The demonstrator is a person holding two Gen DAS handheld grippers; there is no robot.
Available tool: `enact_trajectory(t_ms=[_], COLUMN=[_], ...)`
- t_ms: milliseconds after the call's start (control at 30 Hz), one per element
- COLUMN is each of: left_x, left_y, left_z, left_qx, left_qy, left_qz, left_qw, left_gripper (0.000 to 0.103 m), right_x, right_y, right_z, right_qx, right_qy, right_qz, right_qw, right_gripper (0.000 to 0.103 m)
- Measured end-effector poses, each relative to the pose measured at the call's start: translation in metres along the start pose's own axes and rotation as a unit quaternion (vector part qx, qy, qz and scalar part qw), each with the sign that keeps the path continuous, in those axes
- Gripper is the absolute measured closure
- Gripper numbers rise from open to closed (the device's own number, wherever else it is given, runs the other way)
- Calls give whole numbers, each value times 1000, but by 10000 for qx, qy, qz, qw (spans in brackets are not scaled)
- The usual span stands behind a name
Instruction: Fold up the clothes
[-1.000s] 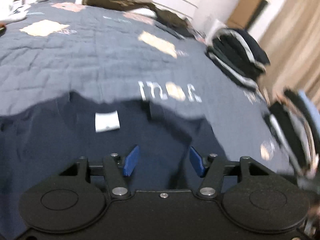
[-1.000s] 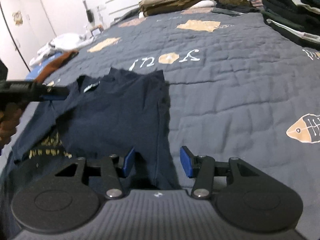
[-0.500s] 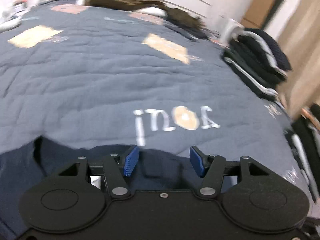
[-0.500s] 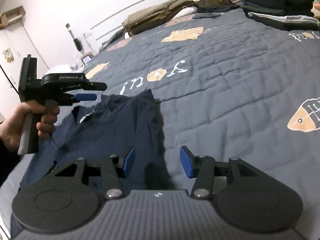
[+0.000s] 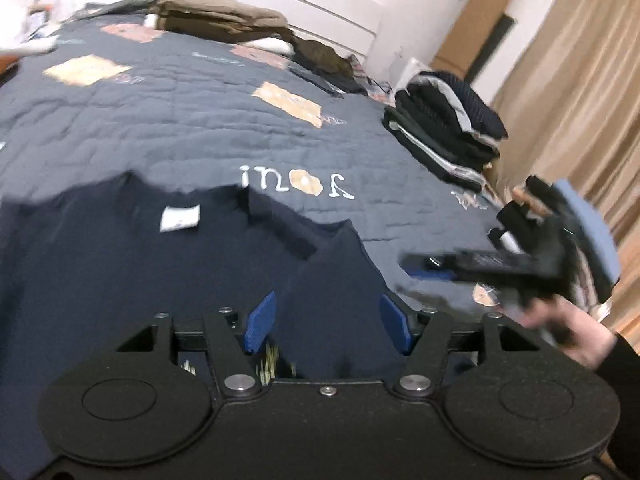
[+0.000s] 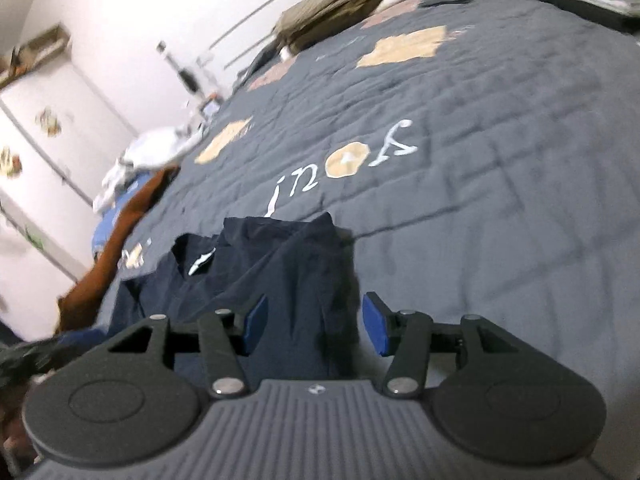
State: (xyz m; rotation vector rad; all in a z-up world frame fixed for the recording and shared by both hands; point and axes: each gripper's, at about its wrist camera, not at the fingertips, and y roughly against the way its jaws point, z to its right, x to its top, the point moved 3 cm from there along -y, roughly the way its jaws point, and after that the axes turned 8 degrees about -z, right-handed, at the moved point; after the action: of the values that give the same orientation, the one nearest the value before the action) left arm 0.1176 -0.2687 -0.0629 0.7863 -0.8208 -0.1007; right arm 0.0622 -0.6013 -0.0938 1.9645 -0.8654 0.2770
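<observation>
- Nearest us, our left gripper [image 5: 326, 328] hangs with its blue pads apart, having just opened a little wider; the folded-over sleeve side of the navy T-shirt [image 5: 120, 264] shows between them, but nothing is pinched.
- Our right gripper [image 6: 314, 322] has likewise just eased open and holds nothing, poised over the shirt's right edge, we judge, to line up the next fold.
- The T-shirt lies flat on the bed [image 5: 168, 128], collar label [image 5: 179, 218] up, one side already turned inward.
- Farther off, finished work waits: a stack of dark folded clothes [image 5: 444, 132] at the bed's right edge, a tan folded pile [image 5: 216, 12] at the headboard.
- We see no basket or bin; the quilt itself serves as sorting surface.
</observation>
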Motion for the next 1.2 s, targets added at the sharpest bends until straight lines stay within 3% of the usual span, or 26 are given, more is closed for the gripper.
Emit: enact_trajectory(t_ms=[233,400,567,633,700,733,1067,1133,1200], left_x=[-11,-14,-14,-14,-14,-14,-11,-10,-10], left_y=[27,27,35,38,39,40,49,50,51], left_z=[-9,-15,-19,-19,-17,-16,-12,-12,-12], left_qx=[-541,-610,-578,-600,-634,-624,-649,-657,-647], left_qy=[309,381,439,439,406,362,299,311,310], left_qz=[568,475,586,613,611,616,790,808,801], left_qw=[9964,9963,9956,9953,9953,9955,9943,9941,9942], left_gripper=[39,39,39,39,39,39,39,39,39], right_x=[37,42,40,40,43,45,57,58,58], right_y=[-36,-60,-81,-82,-81,-78,-43,-51,-66], right_z=[-4,-1,-6,-1,9,15,15,21,33], right_qx=[36,223,-11,-103,-125,-155,-477,-499,-709], right_qy=[179,76,216,-22,-376,-491,-295,-354,-378], right_qz=[-250,-490,-654,-521,-435,-354,832,718,245], right_qw=[9995,9985,9976,9986,9983,9980,9949,9955,9965], right_gripper=[48,47,48,56,86,89,93,93,91])
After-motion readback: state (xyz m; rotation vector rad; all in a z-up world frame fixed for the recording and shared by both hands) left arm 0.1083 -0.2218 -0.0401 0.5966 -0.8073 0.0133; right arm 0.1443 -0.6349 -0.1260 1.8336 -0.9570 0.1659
